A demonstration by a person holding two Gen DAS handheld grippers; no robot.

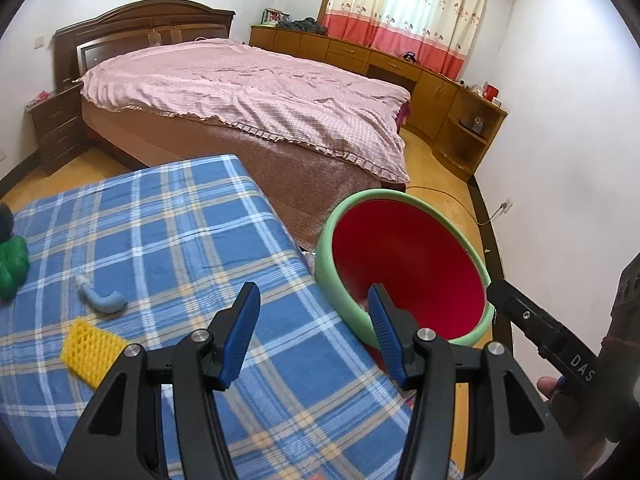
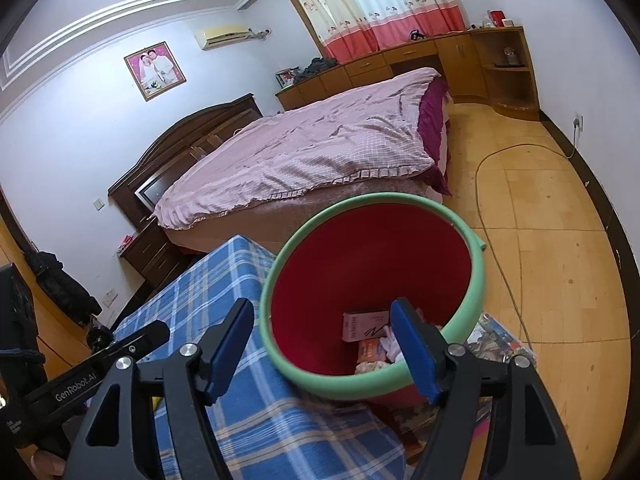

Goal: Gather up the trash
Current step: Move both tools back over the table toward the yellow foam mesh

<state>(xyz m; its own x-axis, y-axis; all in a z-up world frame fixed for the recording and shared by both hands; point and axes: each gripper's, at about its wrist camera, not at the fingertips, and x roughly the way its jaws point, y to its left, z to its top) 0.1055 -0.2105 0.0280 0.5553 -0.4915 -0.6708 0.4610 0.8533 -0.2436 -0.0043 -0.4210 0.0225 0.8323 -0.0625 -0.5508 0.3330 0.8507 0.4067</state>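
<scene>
Trash bin (image 2: 476, 276), two boxes (image 2: 364, 326) inside

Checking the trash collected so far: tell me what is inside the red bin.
In the red bin lie a pink-and-white carton, an orange packet and crumpled white paper. The near rim and the right gripper cover the rest of the bottom.

I see a blue, white and tan plaid tablecloth (image 1: 168, 232) with a yellow foam net sleeve (image 1: 93, 354), a pale blue curved tube (image 1: 102, 298) and a green lumpy object (image 1: 12, 266) on it. My bin (image 2: 476, 280) is red inside with a mint-green rim, holding a pink-and-white carton (image 2: 366, 326). The bedspread (image 1: 256, 96) is a pink check, the curtain (image 1: 404, 12) cream over coral-red, and both grippers' pads (image 1: 242, 334) are blue on black.
</scene>
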